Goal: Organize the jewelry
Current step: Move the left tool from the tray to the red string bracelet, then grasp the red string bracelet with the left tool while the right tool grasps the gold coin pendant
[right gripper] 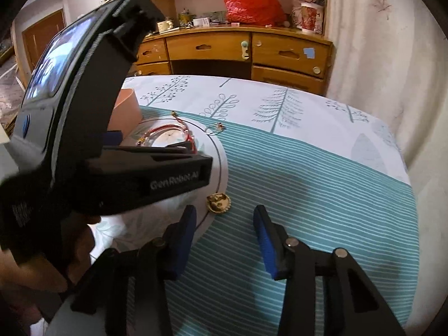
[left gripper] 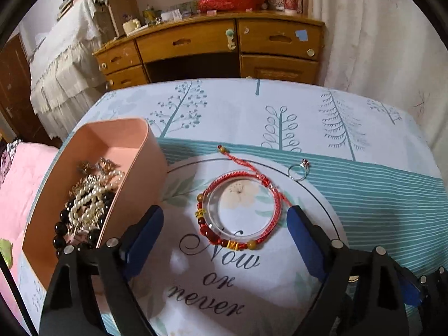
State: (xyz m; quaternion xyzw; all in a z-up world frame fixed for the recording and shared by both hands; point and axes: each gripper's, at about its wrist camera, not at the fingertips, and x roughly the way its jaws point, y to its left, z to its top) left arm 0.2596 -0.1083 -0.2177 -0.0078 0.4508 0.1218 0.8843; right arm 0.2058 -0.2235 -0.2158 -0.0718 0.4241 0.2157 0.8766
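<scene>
Both claws, left [left gripper: 225, 221] and right [right gripper: 224, 218], are gaping apart, the left flanking a red beaded bracelet [left gripper: 240, 212] lying beside a pink jewelry box [left gripper: 134, 151].

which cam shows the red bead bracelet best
The left wrist view: the red bead bracelet lies whole and unobstructed on the tablecloth, between the open fingers of the left hand-held gripper. In the right wrist view, only its far part shows, small and partly hidden behind the left hand-held gripper's black body.

Left gripper [left gripper: 225, 221], right gripper [right gripper: 224, 221] spread, empty.
</scene>
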